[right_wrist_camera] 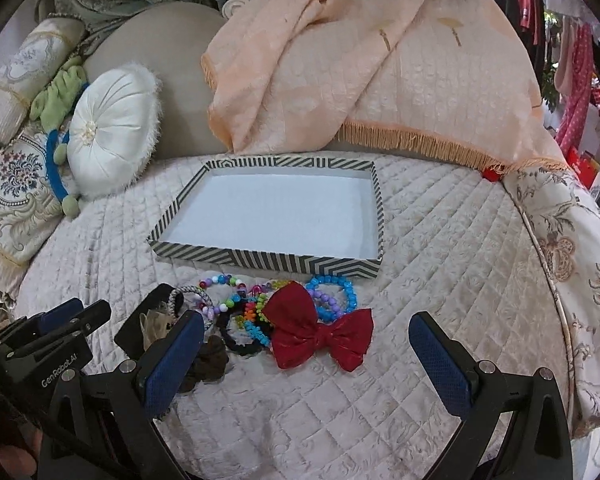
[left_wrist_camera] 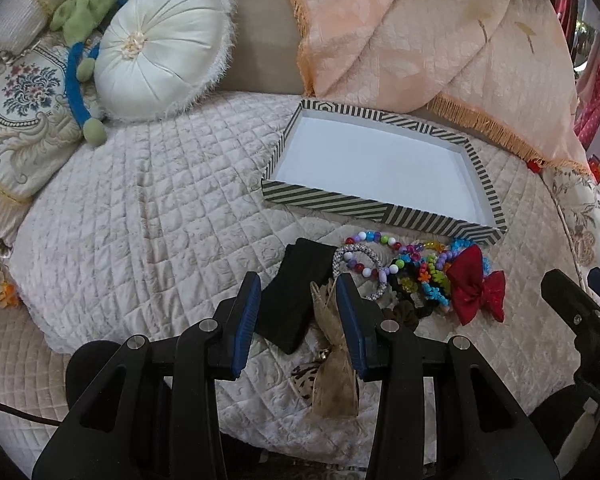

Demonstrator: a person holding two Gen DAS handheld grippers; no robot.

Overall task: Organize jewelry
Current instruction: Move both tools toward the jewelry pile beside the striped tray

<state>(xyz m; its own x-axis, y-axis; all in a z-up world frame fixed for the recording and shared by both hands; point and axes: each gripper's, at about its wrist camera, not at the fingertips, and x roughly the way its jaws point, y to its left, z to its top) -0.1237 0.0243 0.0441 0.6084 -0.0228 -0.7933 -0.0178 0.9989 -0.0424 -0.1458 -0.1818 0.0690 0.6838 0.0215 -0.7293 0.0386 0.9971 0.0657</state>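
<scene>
Both grippers, left (left_wrist_camera: 298, 320) and right (right_wrist_camera: 306, 360), jaws apart, empty, above tangled jewelry pile (right_wrist_camera: 260, 312) just before empty striped tray (right_wrist_camera: 268, 258); risk: snagging several bracelets together.

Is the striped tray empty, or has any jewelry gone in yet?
Empty. The striped tray shows only its bare white floor in both views. The bead bracelets and the red bow lie on the quilt in front of it.

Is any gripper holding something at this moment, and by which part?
Nothing is held. The left gripper and right gripper are both open above the jewelry pile; the striped tray has nothing in it.
</scene>
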